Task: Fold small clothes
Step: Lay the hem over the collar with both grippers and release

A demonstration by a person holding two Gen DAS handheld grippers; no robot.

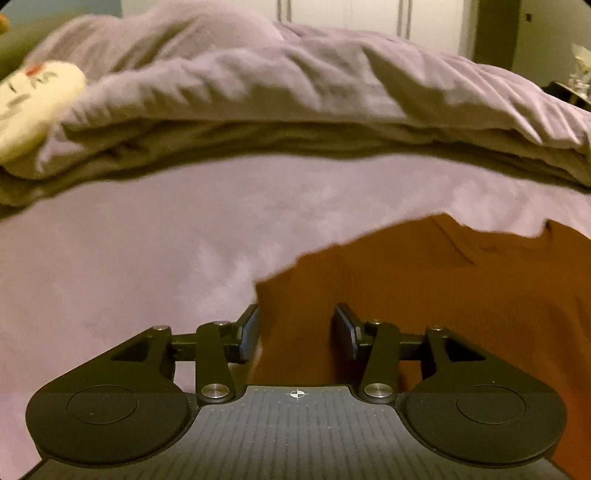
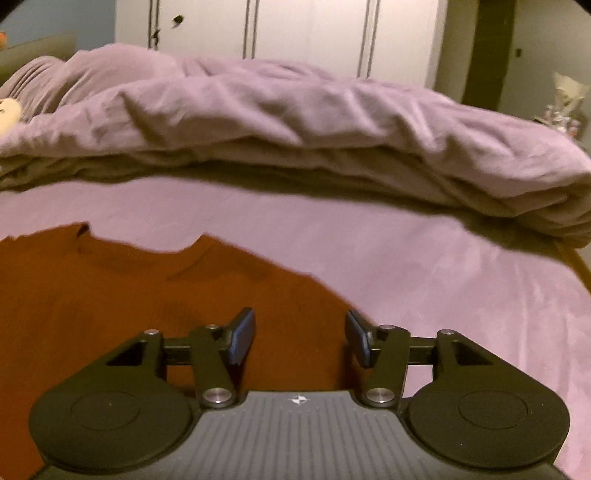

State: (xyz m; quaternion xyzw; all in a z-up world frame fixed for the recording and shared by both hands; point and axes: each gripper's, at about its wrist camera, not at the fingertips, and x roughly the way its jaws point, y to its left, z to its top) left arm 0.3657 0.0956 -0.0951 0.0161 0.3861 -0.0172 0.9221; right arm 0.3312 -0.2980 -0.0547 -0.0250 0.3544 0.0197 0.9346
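Observation:
A small orange-brown garment [image 1: 424, 280] lies spread flat on the lilac bed sheet [image 1: 129, 266]. In the left wrist view it fills the lower right. My left gripper [image 1: 297, 325] is open, its jaws apart over the garment's left edge, with nothing between them. In the right wrist view the garment [image 2: 129, 295] fills the lower left on the sheet [image 2: 461, 295]. My right gripper [image 2: 299, 328] is open over the garment's right edge, empty. Whether the fingertips touch the cloth cannot be told.
A bunched lilac duvet [image 1: 295, 92] lies across the bed beyond the garment; it also shows in the right wrist view [image 2: 295, 122]. A cream printed pillow [image 1: 33, 110] sits at the far left. White wardrobe doors [image 2: 295, 33] stand behind the bed.

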